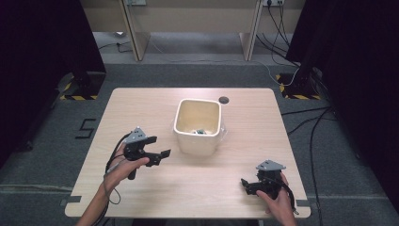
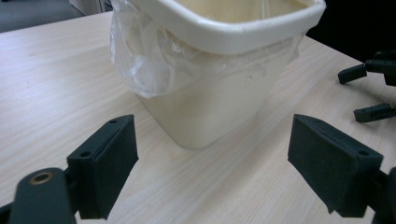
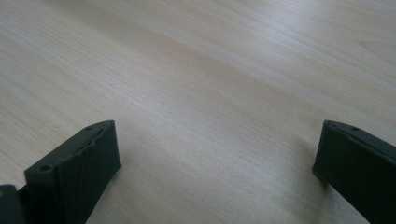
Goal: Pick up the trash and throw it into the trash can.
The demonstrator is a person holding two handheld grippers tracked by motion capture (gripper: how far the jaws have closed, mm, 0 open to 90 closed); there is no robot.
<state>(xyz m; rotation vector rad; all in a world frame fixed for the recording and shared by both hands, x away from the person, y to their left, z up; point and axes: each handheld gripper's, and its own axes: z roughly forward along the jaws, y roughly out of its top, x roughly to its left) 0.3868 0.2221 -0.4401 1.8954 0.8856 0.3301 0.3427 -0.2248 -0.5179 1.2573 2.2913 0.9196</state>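
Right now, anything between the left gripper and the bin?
Nothing visible. The left gripper is open and faces the lined cream bin across bare table. The right gripper sits off to the side, out of the path.

Both grippers are black. Left gripper point(image 1: 159, 147): grey three-cornered top plate, trailing black cable. Right gripper point(image 1: 245, 185): same plate. Jaw pads blocky, with small screw holes.

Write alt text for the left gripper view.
A cream plastic bin lined with a clear bag stands on a pale wooden table, straight ahead of the open left gripper.
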